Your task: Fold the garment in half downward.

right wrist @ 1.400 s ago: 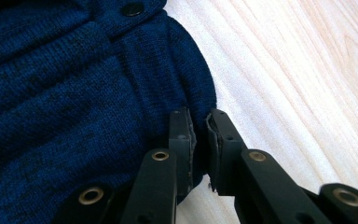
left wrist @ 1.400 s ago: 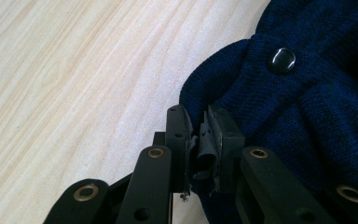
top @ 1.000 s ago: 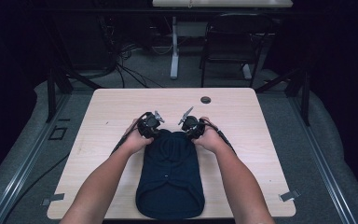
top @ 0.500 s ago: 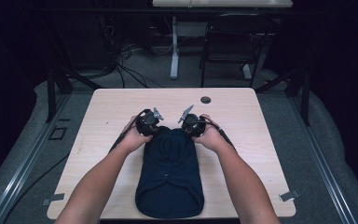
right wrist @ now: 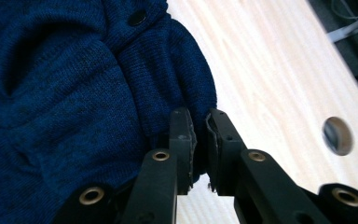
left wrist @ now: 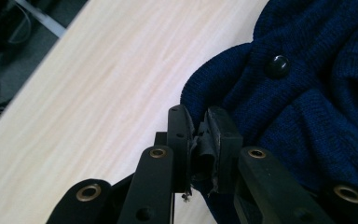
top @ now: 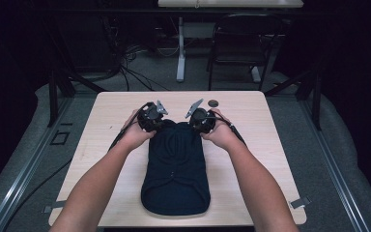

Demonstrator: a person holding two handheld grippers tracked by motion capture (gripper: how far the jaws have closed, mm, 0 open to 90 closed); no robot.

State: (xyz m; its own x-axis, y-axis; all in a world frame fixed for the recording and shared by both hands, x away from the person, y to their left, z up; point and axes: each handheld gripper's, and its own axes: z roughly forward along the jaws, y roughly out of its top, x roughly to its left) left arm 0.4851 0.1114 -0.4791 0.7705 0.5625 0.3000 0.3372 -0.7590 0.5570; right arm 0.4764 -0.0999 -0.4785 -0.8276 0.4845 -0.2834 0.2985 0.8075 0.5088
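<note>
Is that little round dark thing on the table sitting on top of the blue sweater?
No, the small round object lies on bare table, apart from the sweater.

No writing, label, brand, number or sign can be read anywhere — not on the dark blue knit, its buttons or the pale wooden tabletop; the background is too dim to tell.

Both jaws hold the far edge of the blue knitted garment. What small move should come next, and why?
Probably carry the far edge toward the person, to fold it over. The left gripper and right gripper are each shut on a far corner of the navy knitted garment, and the rest of it lies flat on the table, so a fold seems likely.
</note>
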